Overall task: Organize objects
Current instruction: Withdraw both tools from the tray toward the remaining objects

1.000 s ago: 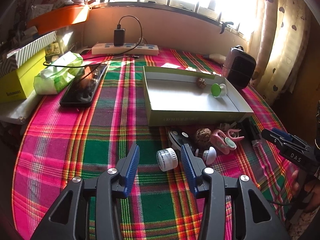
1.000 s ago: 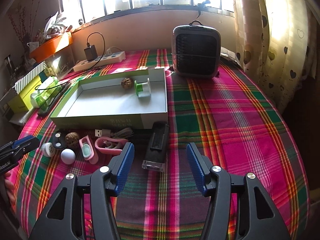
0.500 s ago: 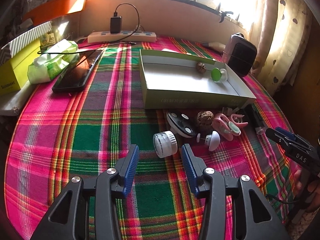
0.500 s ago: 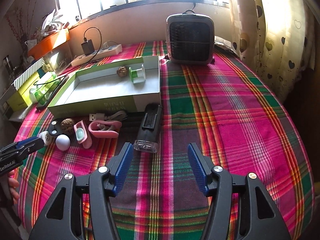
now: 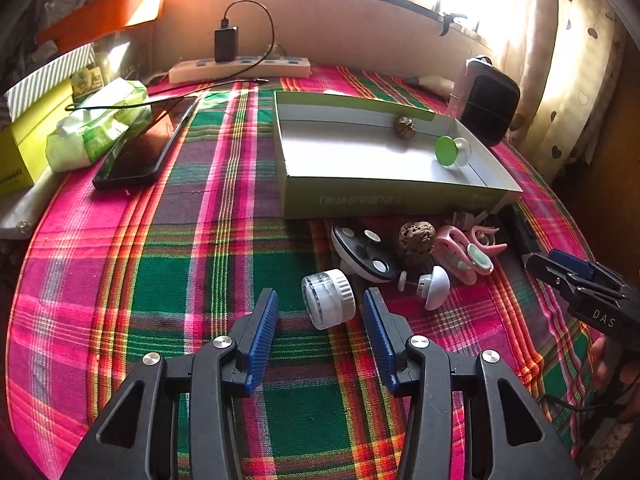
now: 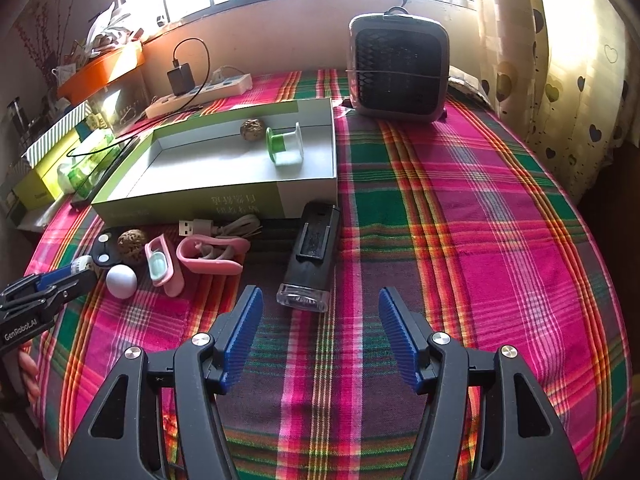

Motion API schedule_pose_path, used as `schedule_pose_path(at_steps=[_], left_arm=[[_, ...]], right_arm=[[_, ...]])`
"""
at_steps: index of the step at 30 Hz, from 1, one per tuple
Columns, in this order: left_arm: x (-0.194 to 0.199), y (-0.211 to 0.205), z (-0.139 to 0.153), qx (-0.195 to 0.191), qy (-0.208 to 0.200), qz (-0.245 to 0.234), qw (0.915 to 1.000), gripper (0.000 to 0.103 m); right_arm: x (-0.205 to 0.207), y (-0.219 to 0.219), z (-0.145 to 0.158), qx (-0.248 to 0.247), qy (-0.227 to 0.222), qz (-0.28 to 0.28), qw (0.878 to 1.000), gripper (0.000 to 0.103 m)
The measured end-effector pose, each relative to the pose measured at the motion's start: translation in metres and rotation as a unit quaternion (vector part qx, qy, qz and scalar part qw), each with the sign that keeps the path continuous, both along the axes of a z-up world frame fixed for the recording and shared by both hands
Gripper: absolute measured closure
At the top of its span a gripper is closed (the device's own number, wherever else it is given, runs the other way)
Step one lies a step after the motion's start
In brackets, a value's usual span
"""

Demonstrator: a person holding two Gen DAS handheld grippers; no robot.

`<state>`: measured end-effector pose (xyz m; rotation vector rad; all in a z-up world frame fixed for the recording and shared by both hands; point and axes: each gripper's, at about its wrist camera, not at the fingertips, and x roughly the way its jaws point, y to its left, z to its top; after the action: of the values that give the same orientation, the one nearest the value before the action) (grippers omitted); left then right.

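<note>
My left gripper (image 5: 320, 304) is open, its blue pads either side of a small white jar (image 5: 329, 298) lying on the plaid cloth, not touching it. Beside the jar lie a black disc (image 5: 362, 254), a brown nut (image 5: 416, 236), a white knob (image 5: 434, 286) and pink clips (image 5: 464, 250). The open green box (image 5: 360, 200) holds a nut (image 5: 404, 126) and a green spool (image 5: 450, 152). My right gripper (image 6: 320, 308) is open just in front of a black flashlight (image 6: 312, 256). A USB cable (image 6: 224, 227) lies by the box (image 6: 192, 204).
A grey fan heater (image 6: 398, 74) stands behind the box. A power strip (image 5: 240, 68) with a charger sits at the back. A phone (image 5: 144, 148), a wipes pack (image 5: 100, 124) and yellow boxes (image 5: 24, 140) are at the left. Curtains hang at the right.
My left gripper has advanced so the white jar now sits between its pads. My right gripper has closed in on the flashlight.
</note>
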<state>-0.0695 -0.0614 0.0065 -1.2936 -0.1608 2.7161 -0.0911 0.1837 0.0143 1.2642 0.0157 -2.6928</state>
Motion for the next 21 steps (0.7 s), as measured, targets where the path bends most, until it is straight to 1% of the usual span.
schedule_pose_path(at_steps=[7, 11, 15, 21], left_arm=[[-0.003, 0.002, 0.000, -0.010, 0.005, 0.001, 0.9999, 0.060], [-0.005, 0.003, -0.001, -0.016, 0.008, 0.001, 0.9998, 0.060], [-0.006, 0.005, -0.001, -0.025, 0.009, 0.000, 0.9996, 0.060], [-0.007, 0.005, -0.001, -0.026, 0.009, 0.000, 0.9996, 0.060]], right_arm=[[-0.015, -0.006, -0.002, 0.016, -0.004, 0.005, 1.000, 0.042], [-0.023, -0.004, -0.006, 0.019, -0.015, 0.000, 1.000, 0.042], [-0.028, -0.005, -0.006, 0.027, -0.015, -0.003, 1.000, 0.042], [-0.031, -0.005, -0.007, 0.035, -0.012, -0.007, 0.999, 0.042]])
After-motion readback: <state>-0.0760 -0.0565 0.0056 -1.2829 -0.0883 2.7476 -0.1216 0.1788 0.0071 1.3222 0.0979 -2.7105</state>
